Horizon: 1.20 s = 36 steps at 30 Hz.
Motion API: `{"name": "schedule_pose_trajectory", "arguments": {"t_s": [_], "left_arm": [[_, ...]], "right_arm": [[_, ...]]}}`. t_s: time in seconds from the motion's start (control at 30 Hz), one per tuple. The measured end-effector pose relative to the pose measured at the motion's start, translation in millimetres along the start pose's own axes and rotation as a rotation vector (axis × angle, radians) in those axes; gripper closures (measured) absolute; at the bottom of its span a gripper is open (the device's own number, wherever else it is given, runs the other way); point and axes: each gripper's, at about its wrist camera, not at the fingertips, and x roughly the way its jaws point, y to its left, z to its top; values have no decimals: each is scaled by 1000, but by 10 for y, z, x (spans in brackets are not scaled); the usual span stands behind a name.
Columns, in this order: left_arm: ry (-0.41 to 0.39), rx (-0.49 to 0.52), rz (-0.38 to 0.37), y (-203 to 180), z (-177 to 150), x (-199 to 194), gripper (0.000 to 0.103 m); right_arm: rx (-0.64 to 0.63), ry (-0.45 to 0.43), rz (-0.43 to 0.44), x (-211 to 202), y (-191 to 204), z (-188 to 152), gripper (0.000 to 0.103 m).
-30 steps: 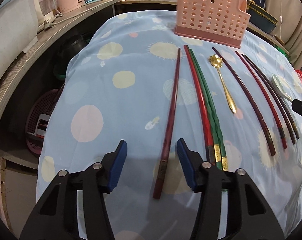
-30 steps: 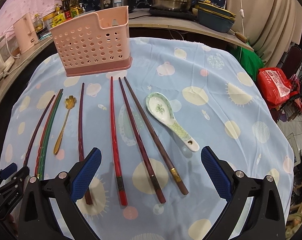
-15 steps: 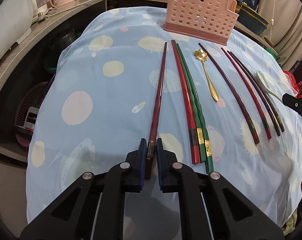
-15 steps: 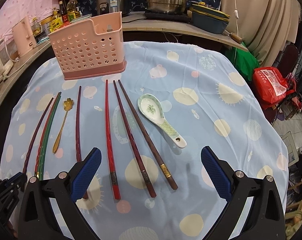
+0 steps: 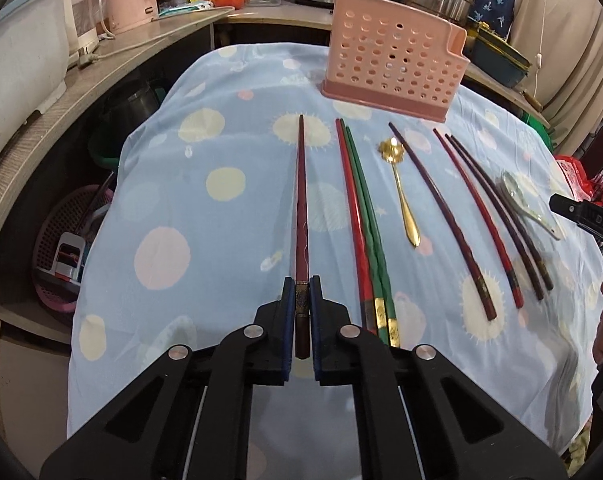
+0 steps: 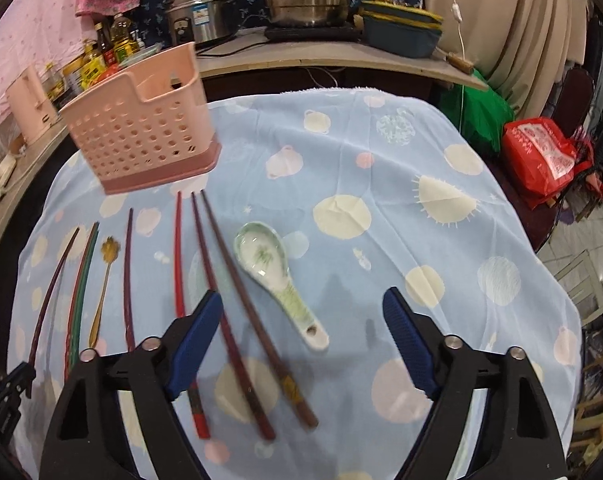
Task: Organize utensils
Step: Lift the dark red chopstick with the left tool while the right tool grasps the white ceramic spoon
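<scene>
The left hand-held gripper has just been clamped on the dark maroon chopstick near the worktop's near edge; the right hand-held gripper, jaws narrowing but apart, holds nothing. Lifting toward the pink perforated plastic basket likely follows.

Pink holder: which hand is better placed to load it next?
Probably left: the left gripper is shut on the dark red chopstick; the right gripper, jaws just closing, holds nothing. Pink holder stands ahead.

The left gripper has its jaws clamped on the near end of a dark red chopstick, which points toward the pink basket. Beside it on the blue spotted tabletop lie more chopsticks, a gold spoon and a ceramic spoon.
</scene>
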Motion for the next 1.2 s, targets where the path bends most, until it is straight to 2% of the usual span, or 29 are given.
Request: {"name": "schedule_pose_trajectory", "arguments": {"t_s": [0.2, 0.5, 0.7, 0.87, 1.17, 1.2], "left_arm": [[9, 2, 0, -30, 65, 44, 96], [36, 4, -1, -50, 48, 119, 96], [33, 10, -12, -84, 30, 84, 96], [20, 2, -31, -70, 46, -14, 96], [-66, 14, -66, -90, 178, -402, 96], [-82, 17, -69, -96, 213, -464, 96]], "right_arm": [[25, 77, 31, 344, -96, 73, 54], [22, 126, 82, 446, -90, -101, 85], [-14, 113, 78, 410, -33, -160, 88], [-26, 107, 94, 316, -18, -180, 97], [-31, 29, 123, -150, 19, -106, 99], [-32, 17, 129, -208, 29, -84, 103]]}}
